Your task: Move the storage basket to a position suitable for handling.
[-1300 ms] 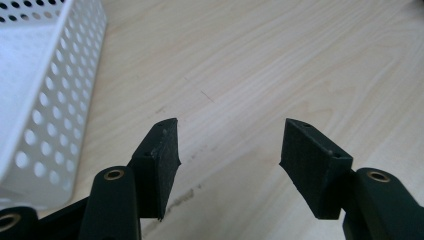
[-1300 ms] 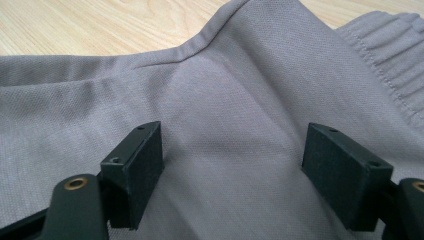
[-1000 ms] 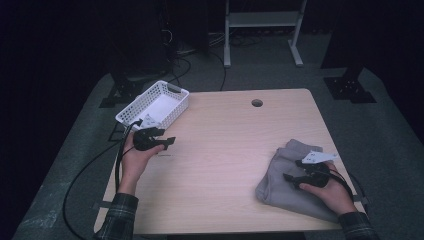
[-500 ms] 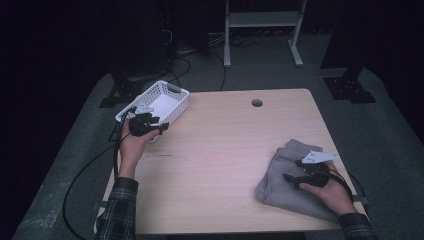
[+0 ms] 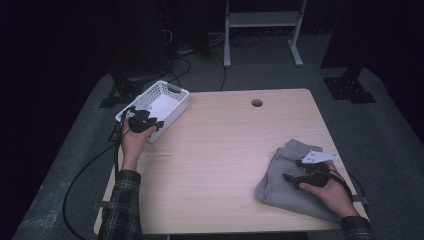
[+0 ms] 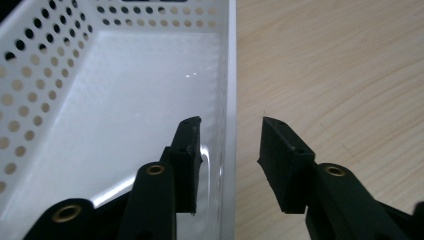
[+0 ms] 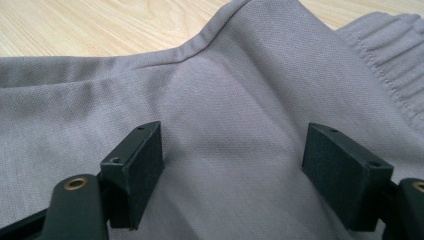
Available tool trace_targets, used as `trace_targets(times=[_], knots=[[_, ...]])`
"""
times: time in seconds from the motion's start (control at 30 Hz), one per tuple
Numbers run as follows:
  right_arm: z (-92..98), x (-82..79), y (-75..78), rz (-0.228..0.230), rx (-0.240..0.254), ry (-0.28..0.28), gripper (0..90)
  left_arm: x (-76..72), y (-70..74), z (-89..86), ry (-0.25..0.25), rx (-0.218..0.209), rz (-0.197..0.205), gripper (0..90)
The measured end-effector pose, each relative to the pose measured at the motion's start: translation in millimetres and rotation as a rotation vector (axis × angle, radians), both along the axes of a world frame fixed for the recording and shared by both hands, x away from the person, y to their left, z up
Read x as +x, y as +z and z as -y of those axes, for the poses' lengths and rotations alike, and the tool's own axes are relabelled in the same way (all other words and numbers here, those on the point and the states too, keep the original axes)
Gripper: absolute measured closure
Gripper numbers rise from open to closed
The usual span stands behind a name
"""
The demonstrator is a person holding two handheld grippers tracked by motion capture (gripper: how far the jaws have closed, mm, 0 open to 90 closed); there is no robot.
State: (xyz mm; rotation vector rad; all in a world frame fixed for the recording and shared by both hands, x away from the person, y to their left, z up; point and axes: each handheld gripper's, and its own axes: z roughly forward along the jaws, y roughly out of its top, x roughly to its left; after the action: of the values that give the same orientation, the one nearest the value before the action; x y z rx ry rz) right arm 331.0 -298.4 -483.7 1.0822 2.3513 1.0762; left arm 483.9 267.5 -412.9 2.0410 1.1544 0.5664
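Left gripper [image 6: 227, 150] jaws closing astride white basket [image 6: 100, 125] wall, not yet pinching. Right gripper [image 7: 232, 175] rests open on grey garment [image 7: 240, 90].

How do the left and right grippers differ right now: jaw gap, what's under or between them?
The left gripper has a narrower gap, its jaws straddling the side wall of the white basket and just closing, pads not yet pressing; the right gripper stands wide open. The left sits at the table's far left corner; the right hovers over the folded grey garment near right, gripping nothing. Both have black jaws and are hand-held.
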Motion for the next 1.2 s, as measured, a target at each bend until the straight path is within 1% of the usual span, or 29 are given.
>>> trace_targets(times=[0.1,0.13,0.2,0.23,0.3,0.33,0.37,0.4,0.43,0.47,0.57,0.6,0.77,0.8,0.93,0.97,1.1,1.17,1.2], knots=[[0.1,0.0,0.0,0.000,0.000,0.000,22.8,2.2,-3.8,-0.1,0.006,0.007,-0.012,61.8],[0.0,0.1,0.0,0.000,0.000,0.000,22.8,4.3,-6.8,-0.7,0.006,0.003,-0.023,64.0],[0.0,0.1,0.0,0.000,0.000,0.000,22.8,5.8,-8.8,-0.9,0.004,0.012,-0.036,66.0],[0.0,0.0,0.0,0.000,0.000,0.000,22.8,6.0,-9.1,-0.7,0.007,0.015,-0.036,67.2],[0.0,0.0,0.0,0.001,-0.001,0.000,22.8,6.3,-8.7,-1.0,0.009,0.020,-0.048,71.4],[-0.1,-0.1,0.0,0.001,0.000,0.000,22.8,6.3,-8.7,-1.0,0.009,0.020,-0.048,73.6],[-0.1,-0.1,0.0,0.001,0.000,0.000,22.8,6.1,-8.7,-0.9,0.010,0.020,-0.055,73.6],[0.0,-0.1,-0.1,0.001,0.000,0.000,22.8,6.2,-9.3,-1.3,0.006,0.015,-0.074,78.5],[0.0,-0.1,-0.1,0.001,0.000,0.000,22.8,6.2,-9.3,-1.3,0.006,0.015,-0.074,80.9],[0.0,-0.1,-0.1,0.001,0.000,0.000,22.8,5.7,-9.5,-1.2,0.005,0.004,-0.088,82.6],[0.0,-0.1,-0.1,0.001,0.000,0.000,22.8,4.7,-8.1,0.3,0.007,0.010,-0.099,83.0],[0.0,-0.1,-0.1,0.001,0.000,0.000,22.8,3.7,-6.9,1.4,0.001,0.023,-0.103,83.4],[0.0,-0.2,-0.1,0.002,0.000,0.000,22.8,0.8,-3.8,5.3,0.001,0.036,-0.114,83.9],[0.0,-0.2,-0.1,0.003,-0.001,0.000,22.8,-1.0,-1.3,6.8,0.003,0.027,-0.116,84.0],[0.0,-0.4,0.0,0.003,-0.001,0.000,22.9,-5.7,4.2,10.0,-0.003,0.014,-0.125,84.3],[0.0,-0.4,0.0,0.003,-0.001,0.000,22.8,-5.7,4.2,10.0,-0.003,0.014,-0.125,84.3],[0.0,-0.5,-0.1,0.004,-0.002,0.001,22.9,-14.4,5.8,13.6,-0.015,0.009,-0.141,84.3],[0.0,-0.5,0.0,0.005,-0.003,0.001,22.9,-16.4,6.3,14.7,-0.018,0.010,-0.141,84.3],[0.0,-0.6,-0.1,0.006,-0.003,0.001,22.9,-20.3,7.8,16.6,-0.023,0.002,-0.143,84.4]])
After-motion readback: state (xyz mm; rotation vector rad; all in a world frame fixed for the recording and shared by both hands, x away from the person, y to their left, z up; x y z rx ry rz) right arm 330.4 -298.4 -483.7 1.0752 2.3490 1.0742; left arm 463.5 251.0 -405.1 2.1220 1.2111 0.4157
